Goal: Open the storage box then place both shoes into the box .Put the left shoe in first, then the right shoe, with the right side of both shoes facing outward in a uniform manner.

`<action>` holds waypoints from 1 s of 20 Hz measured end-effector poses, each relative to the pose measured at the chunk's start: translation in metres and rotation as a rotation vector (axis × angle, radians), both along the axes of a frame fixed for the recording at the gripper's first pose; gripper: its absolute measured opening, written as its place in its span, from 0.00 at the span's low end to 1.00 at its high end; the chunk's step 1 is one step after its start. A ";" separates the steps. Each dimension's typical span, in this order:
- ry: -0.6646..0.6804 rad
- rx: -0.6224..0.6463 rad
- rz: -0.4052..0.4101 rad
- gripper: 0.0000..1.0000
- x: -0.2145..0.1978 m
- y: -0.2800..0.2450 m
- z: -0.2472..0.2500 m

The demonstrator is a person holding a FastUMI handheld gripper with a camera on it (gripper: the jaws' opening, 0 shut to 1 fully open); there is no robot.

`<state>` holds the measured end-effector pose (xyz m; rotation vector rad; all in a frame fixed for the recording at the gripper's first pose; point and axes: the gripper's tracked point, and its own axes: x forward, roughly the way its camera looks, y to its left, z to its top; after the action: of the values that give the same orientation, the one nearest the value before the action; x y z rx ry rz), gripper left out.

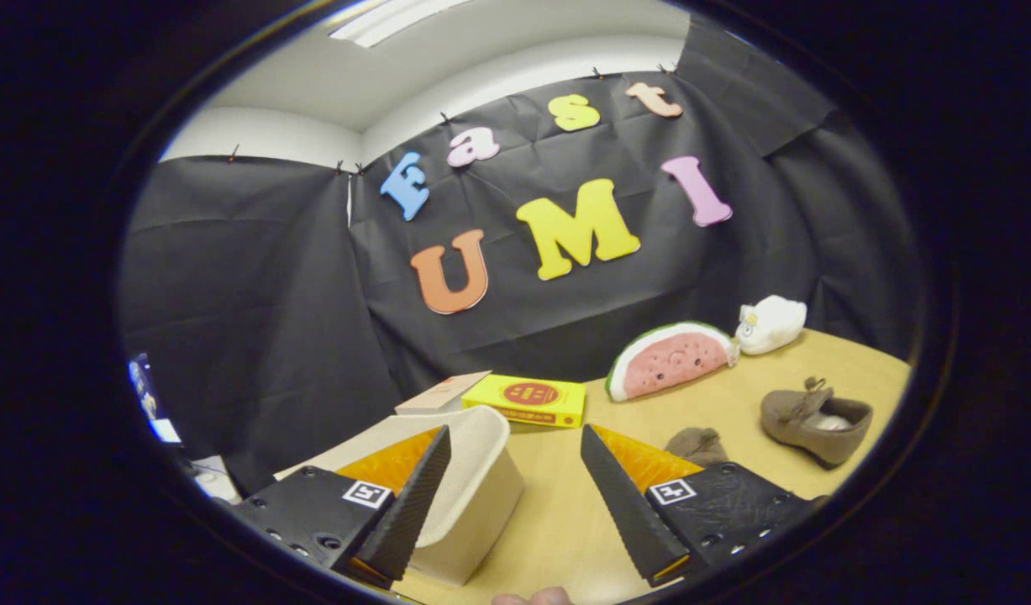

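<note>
A wooden worktop (557, 521) is seen from low down, along the two fingers of a claw (515, 496); the claw is held wide open, with nothing between its fingers but bare worktop. A cream storage box (481, 487) lies just behind the left finger, at the near left; its lid appears tilted up, though whether it is fully open cannot be told. One brown shoe (816, 422) rests to the right, well apart from the box; a second brown shoe (696, 444) is partly hidden just beyond the right finger. Farther off, a yellow box (528, 399) lies beside a flat pale card (441, 393); a watermelon plush (670, 360) and a white plush (771, 323) are set by the black cloth wall. The opening step is judged to be in hand or just finished; next, the left shoe must be identified, gripped, and carried left to the box.
</note>
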<state>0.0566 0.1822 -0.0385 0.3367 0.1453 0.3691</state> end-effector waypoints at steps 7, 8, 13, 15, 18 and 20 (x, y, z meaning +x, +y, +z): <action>0.209 0.171 0.149 0.95 0.021 0.052 -0.034; 0.236 0.193 0.164 0.95 0.023 0.057 -0.040; 0.358 0.320 0.248 0.95 0.024 0.079 -0.050; 0.392 0.357 0.278 0.95 0.023 0.086 -0.050; 0.442 0.438 0.309 0.74 0.019 0.090 -0.047; 0.443 0.476 0.305 0.71 0.020 0.086 -0.042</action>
<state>0.0766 0.2684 -0.0808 0.8714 0.5511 0.6293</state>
